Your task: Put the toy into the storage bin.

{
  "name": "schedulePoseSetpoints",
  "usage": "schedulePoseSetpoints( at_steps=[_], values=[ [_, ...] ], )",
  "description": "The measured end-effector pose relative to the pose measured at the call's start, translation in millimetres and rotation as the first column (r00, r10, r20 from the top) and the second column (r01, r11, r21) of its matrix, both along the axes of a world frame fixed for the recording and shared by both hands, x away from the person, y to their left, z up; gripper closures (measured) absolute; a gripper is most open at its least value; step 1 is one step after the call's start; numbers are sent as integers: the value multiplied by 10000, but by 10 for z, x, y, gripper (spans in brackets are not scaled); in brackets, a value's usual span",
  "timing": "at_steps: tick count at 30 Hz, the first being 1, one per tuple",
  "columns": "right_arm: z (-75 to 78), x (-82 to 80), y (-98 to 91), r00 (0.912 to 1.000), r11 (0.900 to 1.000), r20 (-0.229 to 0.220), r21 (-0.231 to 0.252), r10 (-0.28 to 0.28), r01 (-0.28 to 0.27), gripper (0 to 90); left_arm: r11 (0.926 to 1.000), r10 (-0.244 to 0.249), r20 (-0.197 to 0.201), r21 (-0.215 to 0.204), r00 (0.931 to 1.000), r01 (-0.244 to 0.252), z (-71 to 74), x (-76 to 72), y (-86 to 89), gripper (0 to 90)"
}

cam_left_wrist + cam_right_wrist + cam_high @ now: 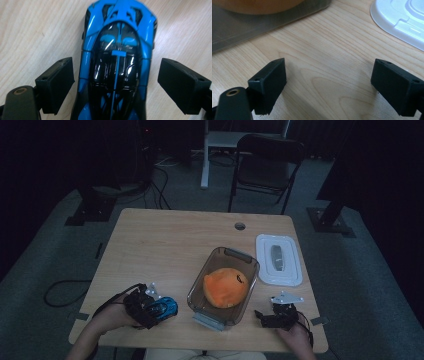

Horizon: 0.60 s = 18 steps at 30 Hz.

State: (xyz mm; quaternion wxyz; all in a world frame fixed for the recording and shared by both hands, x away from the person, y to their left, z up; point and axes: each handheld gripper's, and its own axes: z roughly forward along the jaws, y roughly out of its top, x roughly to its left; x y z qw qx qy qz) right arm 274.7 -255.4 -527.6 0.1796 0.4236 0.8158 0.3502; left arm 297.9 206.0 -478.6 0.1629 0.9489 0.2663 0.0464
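The left gripper (116,82) is standing wide, its jaws flanking a blue car (117,62) lying on the table (150,245). A gap is showing between each pad and the car's flanks, so nothing is being squeezed. The car's near end is running out of the left gripper view between the jaws; its far end is pointing away from them.

The right gripper (329,85) is also gaping, with bare wood lying between its jaws. Beyond its fingers, a clear box (249,27) holding an orange item (226,287) is sitting to one side, cut off at the frame edge. A white lid (402,20) is lying to the other side, partly cropped.
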Motion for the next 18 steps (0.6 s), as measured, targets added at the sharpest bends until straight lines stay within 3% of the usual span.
schedulePoseSetpoints(
  at_steps=[9, 18],
  values=[
    [0, 0, 1, 10000, 10000, -1, -3, -7, 7, 125, 9978, -345, -164, 558, 9993, 354, -107, 30, -71, 192],
    [0, 0, -1, 10000, 10000, 0, 0, -6, 6, 125, 9988, -228, -102, 426, 9997, 232, -110, 32, -58, 253]
  ],
)
